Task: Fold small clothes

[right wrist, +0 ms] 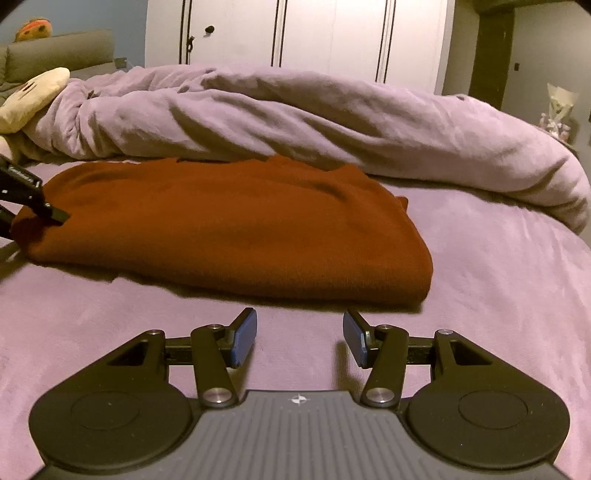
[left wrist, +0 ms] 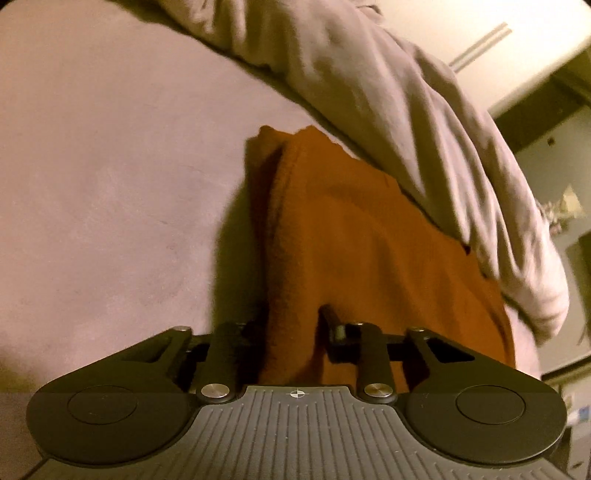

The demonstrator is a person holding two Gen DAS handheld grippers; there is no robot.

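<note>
A rust-orange knit garment (right wrist: 229, 225) lies folded in thick layers on the purple bed sheet (right wrist: 498, 280). My left gripper (left wrist: 291, 325) has its fingers on either side of a bunched edge of the garment (left wrist: 369, 240), which fills the gap between them. It also shows in the right wrist view (right wrist: 40, 206), at the garment's left end. My right gripper (right wrist: 300, 334) is open and empty, just short of the garment's near folded edge, low over the sheet.
A rolled lilac duvet (right wrist: 332, 114) runs across the bed behind the garment, touching its far edge. A cream plush toy (right wrist: 29, 98) lies at the far left. White wardrobe doors (right wrist: 295, 33) stand behind the bed.
</note>
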